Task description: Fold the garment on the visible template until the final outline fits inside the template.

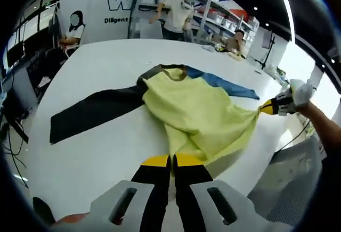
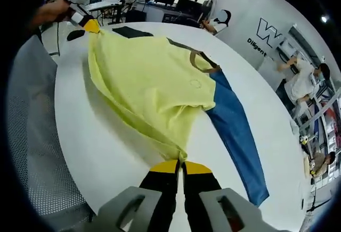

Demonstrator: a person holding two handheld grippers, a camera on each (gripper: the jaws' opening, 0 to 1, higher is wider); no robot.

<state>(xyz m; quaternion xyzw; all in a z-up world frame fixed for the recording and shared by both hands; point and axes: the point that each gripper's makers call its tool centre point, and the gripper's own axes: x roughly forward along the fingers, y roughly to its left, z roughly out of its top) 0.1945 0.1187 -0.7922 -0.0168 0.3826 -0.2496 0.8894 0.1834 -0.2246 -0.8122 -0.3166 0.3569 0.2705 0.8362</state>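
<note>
The garment lay spread on the white bench, its yellow body lifted a little at the near hem, one black sleeve stretched out flat to the left and one blue sleeve to the right. The left tongs were pressed together on the near hem of the yellow cloth, yellow tips touching. The right tongs were likewise shut, pinching another corner of the hem, so the fabric ran taut between the two. In the left gripper view the right tongs showed at the far right with a gloved hand behind them; in the right gripper view the left tongs appeared at the upper left.

I could make out no template outline on the bench; the shirt covered whatever lay beneath it. The brown collar was partly folded over. The blue sleeve's cuff ran toward the bench edge. People stood by shelves beyond the bench, too small to make out.
</note>
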